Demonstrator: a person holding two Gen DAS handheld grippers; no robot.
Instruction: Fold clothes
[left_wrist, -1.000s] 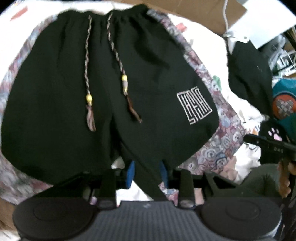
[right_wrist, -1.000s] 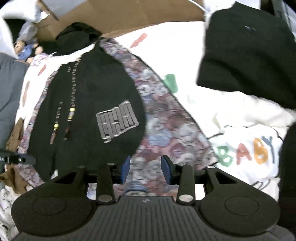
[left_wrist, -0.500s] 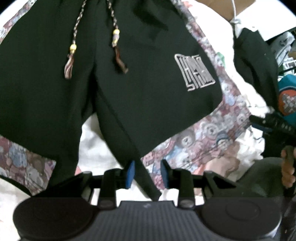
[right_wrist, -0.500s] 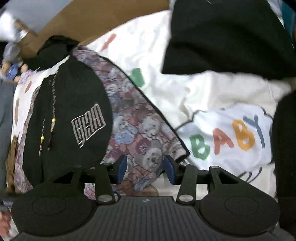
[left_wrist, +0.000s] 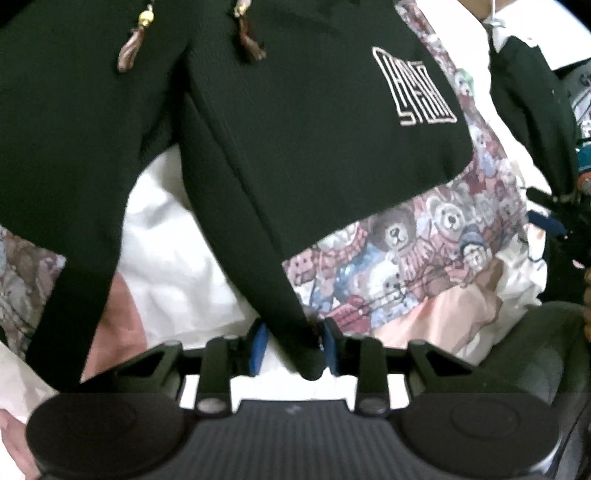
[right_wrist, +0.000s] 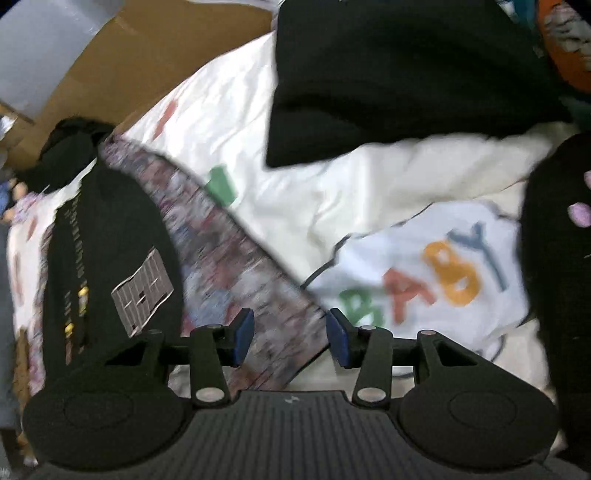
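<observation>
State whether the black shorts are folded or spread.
Spread: black shorts lie flat on the teddy-bear fabric, both legs apart and logo showing.

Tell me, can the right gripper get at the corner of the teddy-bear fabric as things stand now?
Probably yes. The right gripper has its jaws apart, having just been opening, and the corner of the teddy-bear fabric lies right between them with nothing on top. The black shorts lie off to one side, so the way seems free.

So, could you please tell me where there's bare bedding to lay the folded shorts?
Free: white printed bedding between the bear-print cloth and the dark folded garment. Crowded: the black drawstring shorts cover the bear-print cloth.
</observation>
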